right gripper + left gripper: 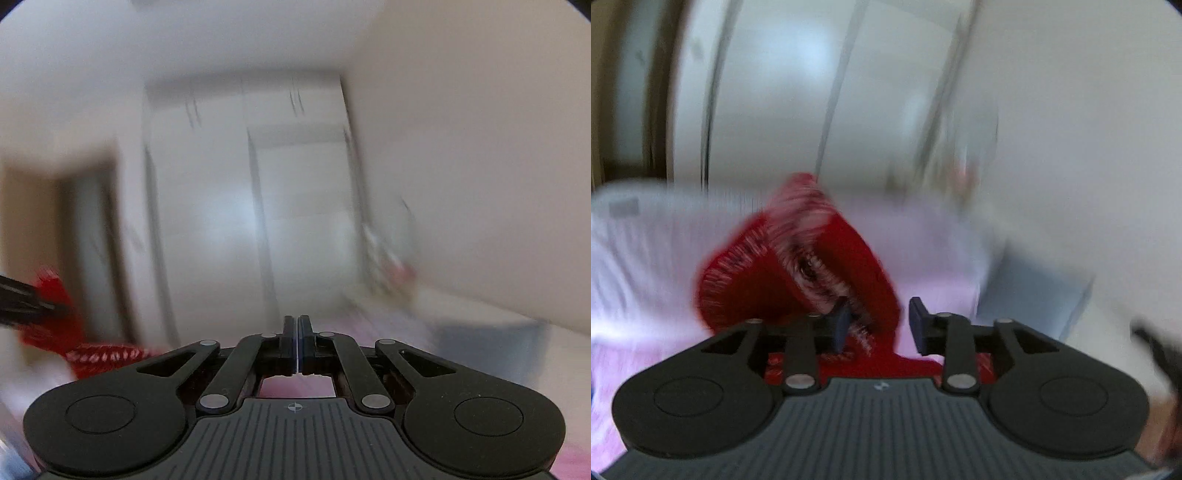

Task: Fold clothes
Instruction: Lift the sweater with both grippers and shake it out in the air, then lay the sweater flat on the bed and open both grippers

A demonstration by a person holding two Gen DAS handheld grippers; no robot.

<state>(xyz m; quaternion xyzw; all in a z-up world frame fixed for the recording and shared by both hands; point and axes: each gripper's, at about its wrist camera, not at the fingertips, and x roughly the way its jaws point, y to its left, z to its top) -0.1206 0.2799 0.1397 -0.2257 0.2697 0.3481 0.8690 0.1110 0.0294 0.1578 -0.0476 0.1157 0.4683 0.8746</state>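
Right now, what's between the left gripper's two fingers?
In the left wrist view the red garment hangs through the gap of the left gripper; the jaws stand apart, with cloth against the left finger. Blur hides any pinch.

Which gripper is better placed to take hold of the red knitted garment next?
Left, probably. The left gripper is open with the red knitted garment between its fingers; the right gripper is shut, empty, with the garment off to its side.

White wardrobe [251,206], pale walls [461,147]
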